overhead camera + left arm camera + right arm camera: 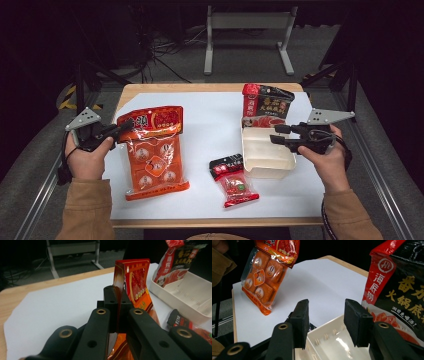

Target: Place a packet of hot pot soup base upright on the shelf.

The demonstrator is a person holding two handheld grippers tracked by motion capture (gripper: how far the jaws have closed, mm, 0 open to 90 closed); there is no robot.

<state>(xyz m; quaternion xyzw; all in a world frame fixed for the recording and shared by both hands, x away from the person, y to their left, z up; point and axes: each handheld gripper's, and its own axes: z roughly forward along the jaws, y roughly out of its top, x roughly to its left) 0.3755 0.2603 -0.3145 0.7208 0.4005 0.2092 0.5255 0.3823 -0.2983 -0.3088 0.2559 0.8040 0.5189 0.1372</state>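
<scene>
My left gripper point(126, 125) is shut on the top left corner of a large orange pack point(152, 150) with several round orange portions behind clear film. That pack's upper end is raised off the white sheet and its lower end rests on it. In the left gripper view the pack's red header point(136, 282) stands edge-on between my pressed jaws point(117, 302). My right gripper point(276, 134) hovers open over the left rim of a cream tray point(265, 167). Its pads point(300, 322) stand apart above the tray's wall point(329, 338), pressing on nothing. The orange pack point(262, 277) hangs at the upper left of that view.
A red and black pouch point(265, 106) stands at the tray's far end, close to my right jaw point(397, 290). A small red packet point(232, 182) lies flat on the white sheet point(210, 125) in front of the tray. Wooden table edge point(200, 87) frames the sheet.
</scene>
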